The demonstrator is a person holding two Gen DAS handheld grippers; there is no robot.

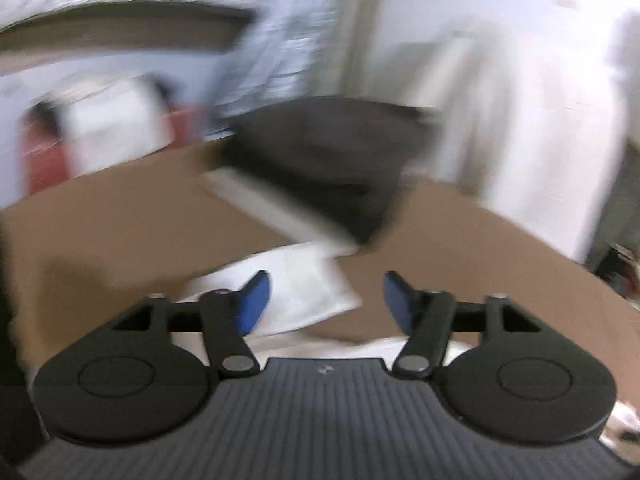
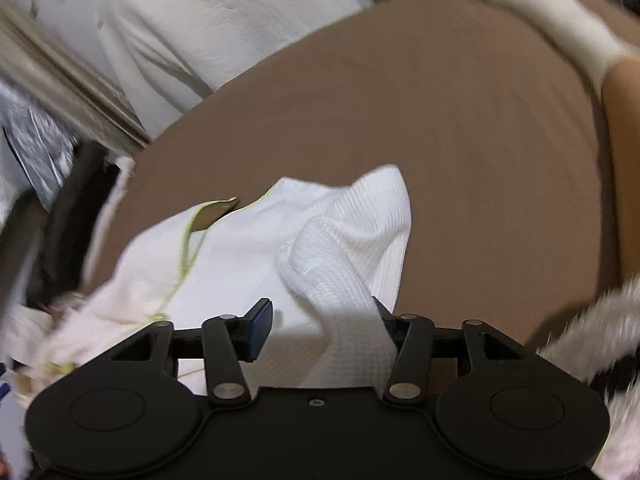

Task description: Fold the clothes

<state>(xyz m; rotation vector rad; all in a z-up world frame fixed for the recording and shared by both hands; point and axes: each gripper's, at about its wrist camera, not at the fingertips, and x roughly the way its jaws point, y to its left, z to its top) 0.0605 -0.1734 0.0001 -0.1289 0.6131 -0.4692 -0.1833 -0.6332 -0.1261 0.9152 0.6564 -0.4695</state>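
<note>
The brown table (image 2: 400, 120) filled the middle of the right wrist view, its far edge curving from the left centre up to the upper right; most of that surface lay bare. A white waffle-knit garment (image 2: 344, 240) with a yellow-green seam lay crumpled in the lower centre, a raised fold running down between the fingers of the right gripper (image 2: 322, 330). Its jaws stood spread; the right finger was covered by cloth, so whether anything was pinched could not be told. A white-sleeved arm (image 2: 560, 24) crossed the upper right corner.

In the left wrist view, heavily blurred, the left gripper (image 1: 326, 304) had its blue pads (image 1: 254, 300) wide apart with nothing between them. A folded white cloth (image 1: 312, 292) lay just beyond, in the lower centre. A dark garment (image 1: 332, 160) sat at mid-frame near the table's far edge, and a red container (image 1: 44, 156) stood at the left, its shape unclear. No writing could be read.
</note>
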